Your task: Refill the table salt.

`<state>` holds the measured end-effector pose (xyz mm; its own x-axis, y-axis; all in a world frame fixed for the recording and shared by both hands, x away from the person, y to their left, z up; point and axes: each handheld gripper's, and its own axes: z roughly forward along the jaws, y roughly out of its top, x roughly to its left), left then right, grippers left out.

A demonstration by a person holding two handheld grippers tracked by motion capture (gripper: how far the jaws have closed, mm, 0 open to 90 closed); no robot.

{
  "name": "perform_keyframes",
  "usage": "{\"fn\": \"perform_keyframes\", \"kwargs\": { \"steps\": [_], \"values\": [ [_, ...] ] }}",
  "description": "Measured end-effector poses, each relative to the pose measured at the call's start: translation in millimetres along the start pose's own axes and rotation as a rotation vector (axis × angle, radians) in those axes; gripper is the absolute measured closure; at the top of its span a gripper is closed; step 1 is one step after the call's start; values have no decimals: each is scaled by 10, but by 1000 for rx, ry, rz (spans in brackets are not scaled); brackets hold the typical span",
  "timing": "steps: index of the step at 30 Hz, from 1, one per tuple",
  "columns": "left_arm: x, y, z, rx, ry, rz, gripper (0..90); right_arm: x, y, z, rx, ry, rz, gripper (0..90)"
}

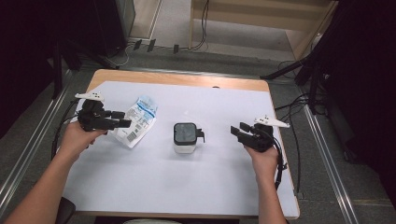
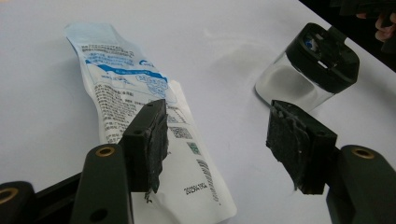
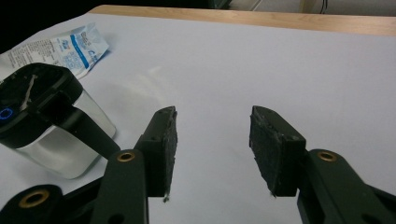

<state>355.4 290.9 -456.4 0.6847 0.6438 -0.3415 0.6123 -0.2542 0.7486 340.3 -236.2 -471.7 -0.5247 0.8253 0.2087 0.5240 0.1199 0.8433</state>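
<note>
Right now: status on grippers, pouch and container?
Left gripper open, over the pouch, not gripping. Right gripper open, empty, beside the container. Container upright, lid on. Nothing between them.

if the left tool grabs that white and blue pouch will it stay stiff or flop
The pouch would probably flop: it looks like thin film, lying flat with a curled top edge. It seems light, so it may slide on the smooth white table when nudged. The left tool stands open above it.
</note>
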Motion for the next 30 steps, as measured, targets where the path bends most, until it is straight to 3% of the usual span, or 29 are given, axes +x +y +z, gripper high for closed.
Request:
{"fn": "perform_keyframes", "kwargs": {
  "steps": [10,25,28,30],
  "values": [
    [-1,-3,4,-4,9,8,386,7,-7,6,-1,-5,-11,499],
    [-35,-3,36,3,28,26,367,17,-16,47,10,-55,-10,405],
    [-70,-7,54,26,22,40,347,-1,-46,138,46,-32,12,320],
    [-101,-11,69,44,14,40,345,-6,-69,219,91,-45,19,320]
  ]
}}
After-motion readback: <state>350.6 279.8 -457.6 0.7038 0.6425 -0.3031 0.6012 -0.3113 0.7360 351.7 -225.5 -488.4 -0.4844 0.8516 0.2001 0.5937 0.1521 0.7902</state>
